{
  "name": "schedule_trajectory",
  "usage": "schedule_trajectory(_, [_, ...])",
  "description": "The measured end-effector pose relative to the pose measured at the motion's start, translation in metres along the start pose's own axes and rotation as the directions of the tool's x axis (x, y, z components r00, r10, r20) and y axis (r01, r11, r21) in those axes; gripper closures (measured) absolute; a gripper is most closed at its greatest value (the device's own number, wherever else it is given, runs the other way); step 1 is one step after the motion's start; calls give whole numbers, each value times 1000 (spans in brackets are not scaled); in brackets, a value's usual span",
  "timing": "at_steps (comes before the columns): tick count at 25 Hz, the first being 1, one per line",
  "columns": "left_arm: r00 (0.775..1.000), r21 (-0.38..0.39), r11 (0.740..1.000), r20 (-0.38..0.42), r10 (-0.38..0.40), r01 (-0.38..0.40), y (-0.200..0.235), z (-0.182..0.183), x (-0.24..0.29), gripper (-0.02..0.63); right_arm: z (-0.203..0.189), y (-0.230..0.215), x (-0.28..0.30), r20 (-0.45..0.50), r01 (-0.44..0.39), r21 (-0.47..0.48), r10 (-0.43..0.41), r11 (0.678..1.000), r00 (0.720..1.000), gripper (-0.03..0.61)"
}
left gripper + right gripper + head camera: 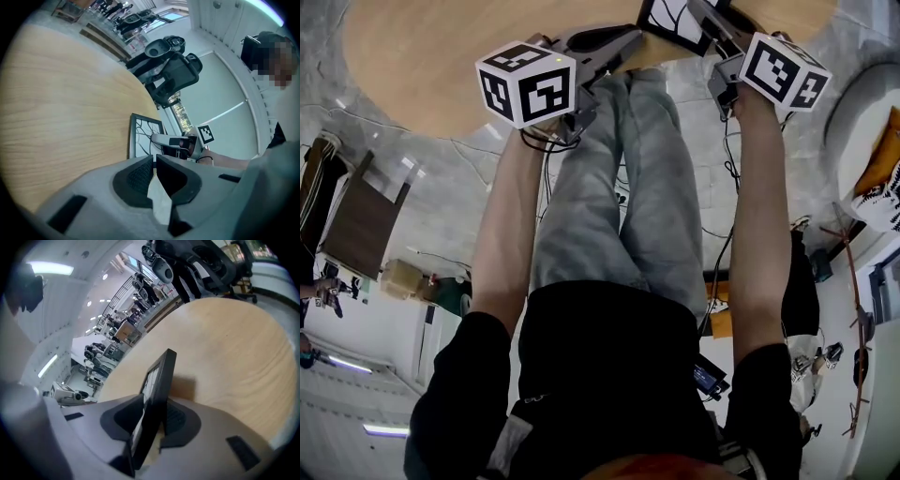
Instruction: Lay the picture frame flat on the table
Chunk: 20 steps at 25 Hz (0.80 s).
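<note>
The black picture frame (161, 376), with a branch drawing behind its glass, stands on edge on the round wooden table (234, 357). It sits between the jaws of my right gripper (154, 414). The left pad lies against the glass and a thin gap shows beside the back, so the jaws are open around it. In the head view the frame (667, 19) is at the table's near edge, with the right gripper (701, 13) on it. My left gripper (153, 161) hovers over the table left of the frame (143, 136), its jaws shut and empty.
The table edge (441, 112) lies just ahead of the person's grey-trousered legs (628, 187). Cables trail on the floor (727, 159). A brown chair (356, 220) stands at the left. Black office chairs (171, 72) stand beyond the table.
</note>
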<state>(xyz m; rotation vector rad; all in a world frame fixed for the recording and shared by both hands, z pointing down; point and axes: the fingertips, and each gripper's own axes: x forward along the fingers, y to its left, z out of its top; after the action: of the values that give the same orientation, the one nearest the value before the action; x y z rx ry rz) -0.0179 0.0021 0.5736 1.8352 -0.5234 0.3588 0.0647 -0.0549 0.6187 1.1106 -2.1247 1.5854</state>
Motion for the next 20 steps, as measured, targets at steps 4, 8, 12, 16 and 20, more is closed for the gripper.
schedule_trajectory(4, [1000, -13, 1000, 19, -10, 10, 2, 1, -5, 590, 0, -16, -1, -7, 206, -107, -207, 973, 978, 408])
schedule_trajectory(8, [999, -23, 1000, 46, -19, 20, 1, 4, -10, 591, 0, -30, -4, -2, 332, -150, -336, 931, 942, 374])
schedule_trajectory(12, [999, -33, 999, 29, 29, -28, 6, 0, -14, 591, 0, -34, -5, 12, 386, -154, -389, 909, 921, 374])
schedule_trajectory(16, [994, -36, 997, 86, 69, -66, -2, 10, -22, 591, 5, -35, -27, 59, 452, -149, -449, 879, 892, 376])
schedule_trajectory(20, [965, 2, 992, 233, 121, -125, -30, 54, -40, 600, 28, 3, -53, 152, 373, -141, -352, 917, 924, 549])
